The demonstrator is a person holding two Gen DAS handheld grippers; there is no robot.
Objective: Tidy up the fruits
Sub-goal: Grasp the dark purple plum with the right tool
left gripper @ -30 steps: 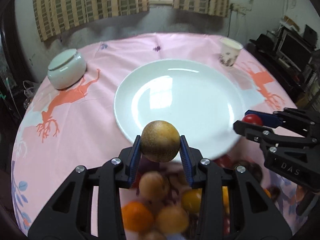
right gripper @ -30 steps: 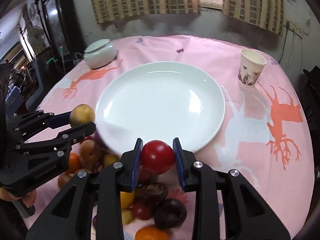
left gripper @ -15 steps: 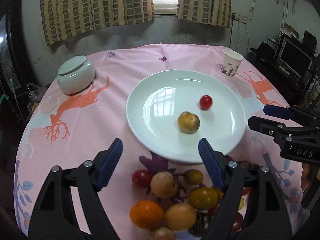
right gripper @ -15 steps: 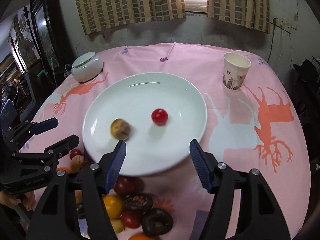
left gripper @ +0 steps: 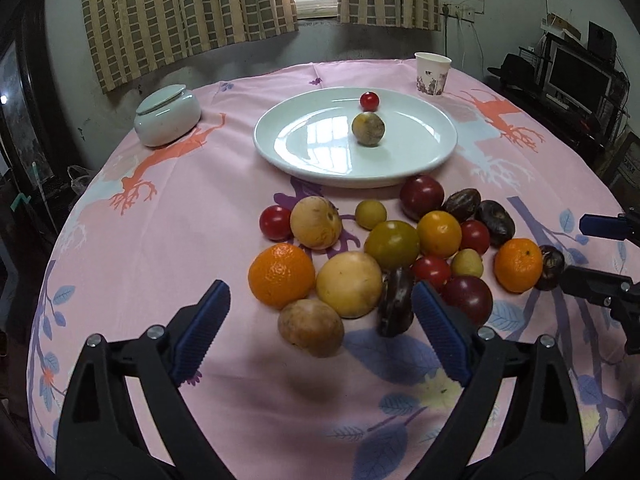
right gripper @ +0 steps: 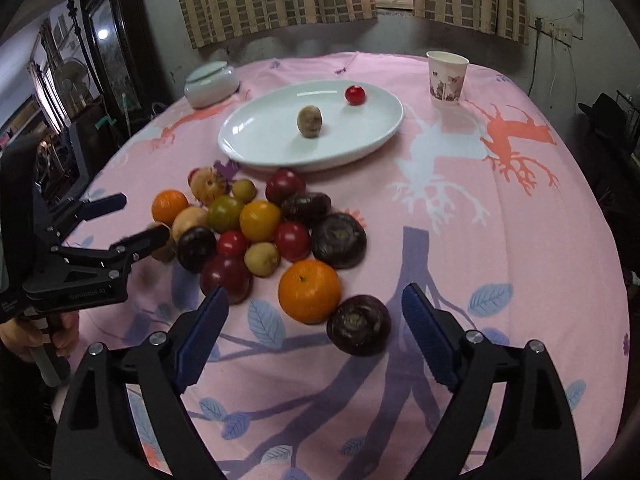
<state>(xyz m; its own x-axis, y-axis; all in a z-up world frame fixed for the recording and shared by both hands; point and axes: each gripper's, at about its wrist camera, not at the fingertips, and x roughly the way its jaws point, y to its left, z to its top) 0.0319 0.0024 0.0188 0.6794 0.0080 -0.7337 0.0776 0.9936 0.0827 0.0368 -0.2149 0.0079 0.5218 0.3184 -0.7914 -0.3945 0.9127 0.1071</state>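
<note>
A: Where do things stand with the fruit?

B: Two pieces lie on the white plate: a brownish round fruit near its middle and a small red tomato just beyond it at twelve o'clock. The rest sits in a heap on the bench, just off the plate's six o'clock rim.

A: And the tongs?

B: Both pairs have just been opening and now stand wide with nothing between the pads. The left tongs hover over the near edge of the heap; the right tongs hover by an orange and a dark purple fruit.

A: So which step is this?

B: I'd judge it the gap between drops: two delivered, the next pick not yet begun. Next, each pair should settle around one outlying fruit, such as the tan one at the heap's six o'clock, closing gently so the round neighbours don't roll.
</note>
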